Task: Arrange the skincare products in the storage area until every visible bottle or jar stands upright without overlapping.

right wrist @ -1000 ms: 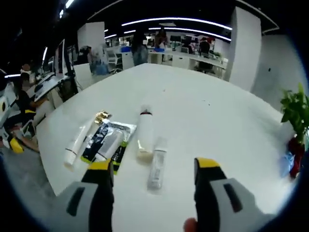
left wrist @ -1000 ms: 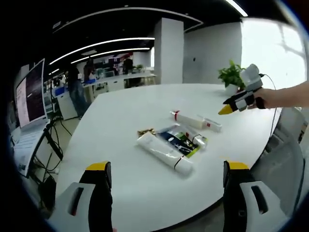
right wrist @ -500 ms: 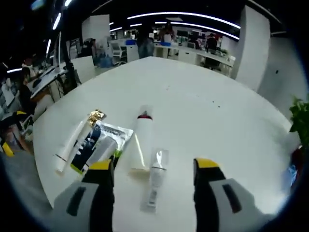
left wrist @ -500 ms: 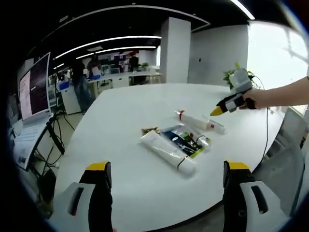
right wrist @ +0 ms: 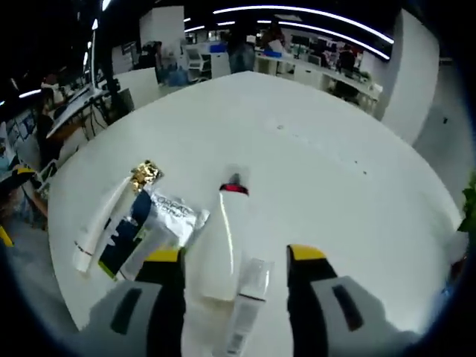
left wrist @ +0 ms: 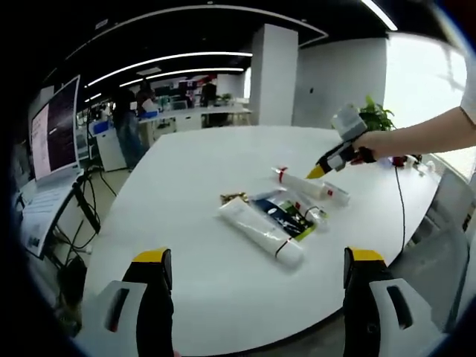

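Right hand-held gripper [right wrist: 234, 260] jaws spread wide, empty, straddling the near ends of the white red-capped tube [right wrist: 218, 242] and a clear slim tube [right wrist: 249, 290]. Left hand-held gripper [left wrist: 253, 264] also wide, empty, well short of that tube. All products lie flat mid white desk [left wrist: 186, 178]; open office beyond.

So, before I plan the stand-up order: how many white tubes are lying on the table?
2 plain white tubes: a long tube at the cluster's left edge, and a red-collared tube between the right gripper jaws. Others may lie among the foil sachets.
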